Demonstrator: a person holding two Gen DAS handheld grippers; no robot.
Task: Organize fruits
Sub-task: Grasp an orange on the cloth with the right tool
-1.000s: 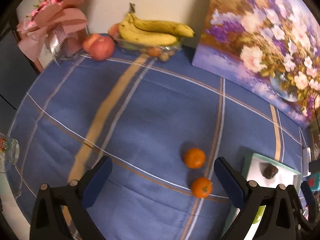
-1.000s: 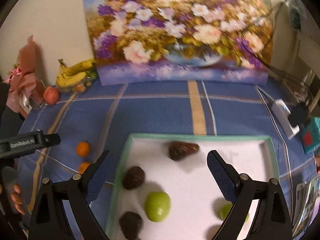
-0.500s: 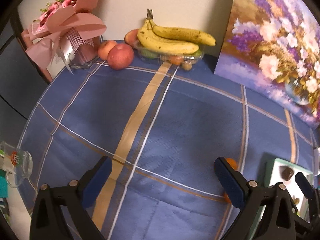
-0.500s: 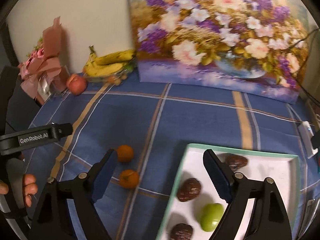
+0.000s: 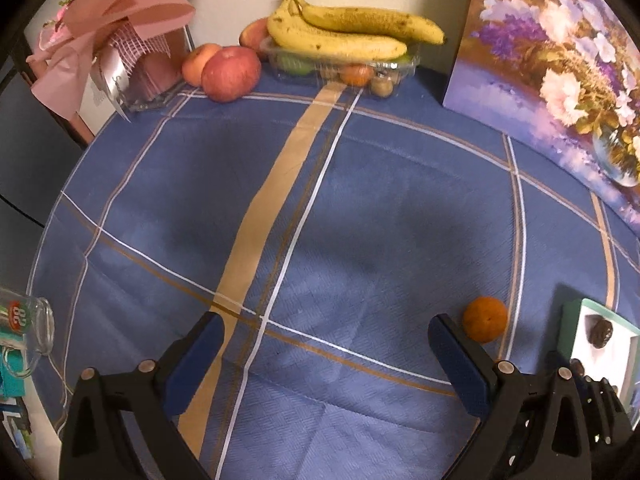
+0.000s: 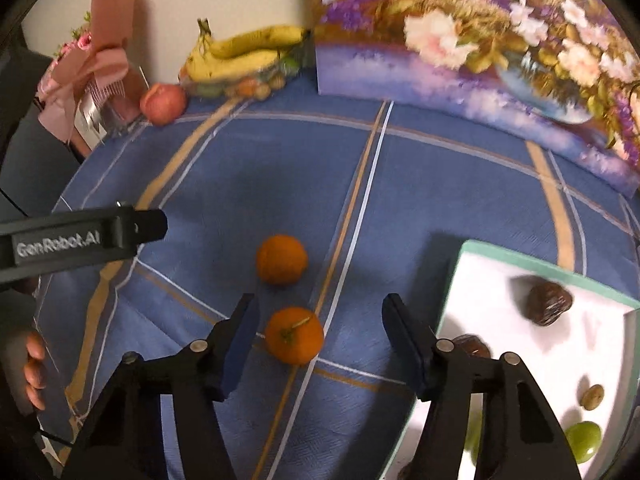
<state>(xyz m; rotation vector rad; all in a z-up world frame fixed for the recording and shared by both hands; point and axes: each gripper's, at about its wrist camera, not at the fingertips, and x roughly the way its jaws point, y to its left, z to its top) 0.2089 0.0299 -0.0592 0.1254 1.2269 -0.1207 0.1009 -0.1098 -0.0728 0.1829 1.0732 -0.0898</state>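
Your right hand-held gripper [image 6: 318, 330] points down at the blue plaid cloth [image 6: 440, 184] on the counter, its jaws having just been closing. The nearer mandarin [image 6: 294, 335] sits between the blue pads; the left pad looks just beside it, the right pad stands apart, so nothing is pinched. The second mandarin [image 6: 281, 259] lies just beyond it on the cloth, apart from both fingers.

To the right is the white tray [image 6: 500, 268] with a green rim. In it lie dark brown fruits [image 6: 549, 303], a small tan one [image 6: 593, 396] and a green fruit [image 6: 584, 440].

Your left hand-held gripper [image 5: 325, 344] hangs over bare cloth with its jaws spread wide and nothing between them. From its view one mandarin [image 5: 485, 319] shows just beyond the right finger, and the tray corner [image 5: 576, 320] lies further right.

At the far edge of the counter, bananas [image 5: 348, 36] rest on a clear plastic container [image 5: 344, 66] holding smaller fruit, with apples [image 5: 230, 73] beside it, a pink wrapped bouquet [image 5: 116, 28] to the left and a flower painting [image 5: 560, 60] leaning against the wall.
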